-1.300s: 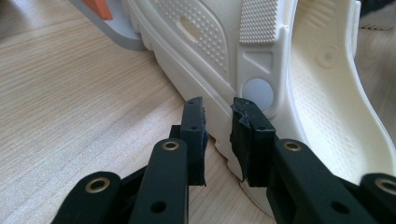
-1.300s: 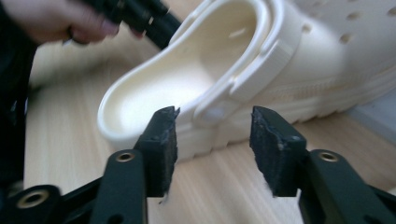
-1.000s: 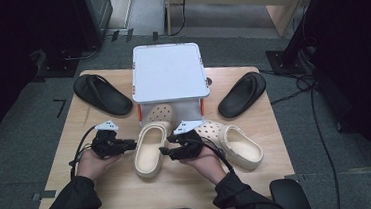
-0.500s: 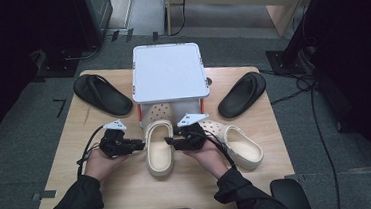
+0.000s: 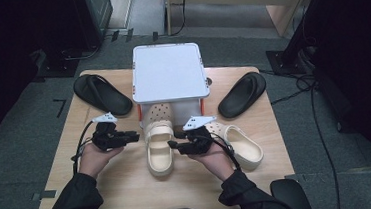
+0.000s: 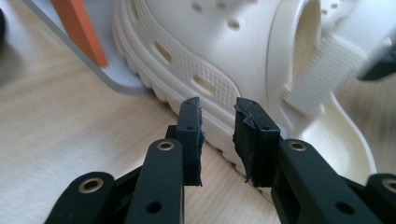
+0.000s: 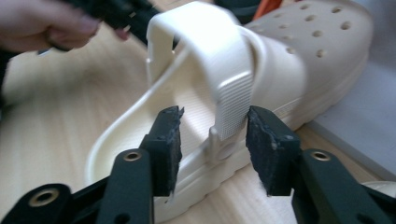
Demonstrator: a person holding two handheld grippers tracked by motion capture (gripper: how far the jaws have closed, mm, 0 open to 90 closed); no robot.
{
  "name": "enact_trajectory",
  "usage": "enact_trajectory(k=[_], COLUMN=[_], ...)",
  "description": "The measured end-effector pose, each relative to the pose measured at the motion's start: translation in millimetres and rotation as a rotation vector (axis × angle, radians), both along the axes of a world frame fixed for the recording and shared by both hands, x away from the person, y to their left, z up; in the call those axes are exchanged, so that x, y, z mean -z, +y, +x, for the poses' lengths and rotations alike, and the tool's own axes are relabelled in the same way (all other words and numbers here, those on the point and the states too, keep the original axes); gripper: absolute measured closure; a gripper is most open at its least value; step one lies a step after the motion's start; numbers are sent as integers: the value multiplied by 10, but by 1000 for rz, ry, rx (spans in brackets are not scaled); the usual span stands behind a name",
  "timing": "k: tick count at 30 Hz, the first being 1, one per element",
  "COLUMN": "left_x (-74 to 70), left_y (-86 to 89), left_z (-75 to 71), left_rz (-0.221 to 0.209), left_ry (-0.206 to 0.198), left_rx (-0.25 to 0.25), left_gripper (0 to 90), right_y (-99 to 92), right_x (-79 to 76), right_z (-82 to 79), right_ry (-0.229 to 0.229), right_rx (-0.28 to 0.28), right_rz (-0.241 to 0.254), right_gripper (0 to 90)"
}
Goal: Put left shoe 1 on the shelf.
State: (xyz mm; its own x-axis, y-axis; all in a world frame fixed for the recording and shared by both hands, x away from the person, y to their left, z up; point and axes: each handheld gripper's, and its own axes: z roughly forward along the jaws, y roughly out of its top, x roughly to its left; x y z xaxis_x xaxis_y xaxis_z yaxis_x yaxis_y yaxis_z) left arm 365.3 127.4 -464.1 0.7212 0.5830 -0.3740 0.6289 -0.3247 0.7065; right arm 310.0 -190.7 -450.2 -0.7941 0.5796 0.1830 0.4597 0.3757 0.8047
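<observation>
Between our grippers, the cream clog (image 5: 159,149) is now lying straighter, toe under the white box (image 5: 169,78); the left gripper (image 5: 132,137) is unclenched after opening slightly, and the right gripper (image 5: 173,145), open, has been narrowing around the strap (image 7: 229,70) without pinching.

We see the cream perforated foam clog (image 5: 159,147) sole-down, toe under the white box (image 5: 169,78), strap raised.

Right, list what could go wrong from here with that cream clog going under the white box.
1. The cream clog has only its toe under the white box; the strap stands up and might catch the box's edge.
2. The right gripper has been closing its jaws around the strap's base without pressing yet; a grip there might swing the strap instead of moving the shoe.
3. The left gripper, whose jaws have just been opening, holds nothing, so a one-sided push may twist the clog toward the orange leg.
</observation>
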Motion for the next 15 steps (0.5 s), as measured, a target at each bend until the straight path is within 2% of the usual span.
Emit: enact_trajectory(k=[1, 4, 9, 15], left_x=[0, -87, -184, -352], left_y=[0, 8, 14, 18], left_z=[0, 63, 105, 165], left_rz=[0, 2, -11, -4], left_ry=[0, -7, -25, -60], left_rx=[0, 4, 1, 7], left_gripper=[717, 717, 715, 719], right_y=[0, -21, -54, -75], right_x=[0, -21, 17, -32], right_z=[0, -77, -110, -158], right_ry=[0, 9, 23, 7], right_rx=[0, -45, -44, -54], right_rz=[0, 0, -8, -8], right_gripper=[576, 604, 605, 625])
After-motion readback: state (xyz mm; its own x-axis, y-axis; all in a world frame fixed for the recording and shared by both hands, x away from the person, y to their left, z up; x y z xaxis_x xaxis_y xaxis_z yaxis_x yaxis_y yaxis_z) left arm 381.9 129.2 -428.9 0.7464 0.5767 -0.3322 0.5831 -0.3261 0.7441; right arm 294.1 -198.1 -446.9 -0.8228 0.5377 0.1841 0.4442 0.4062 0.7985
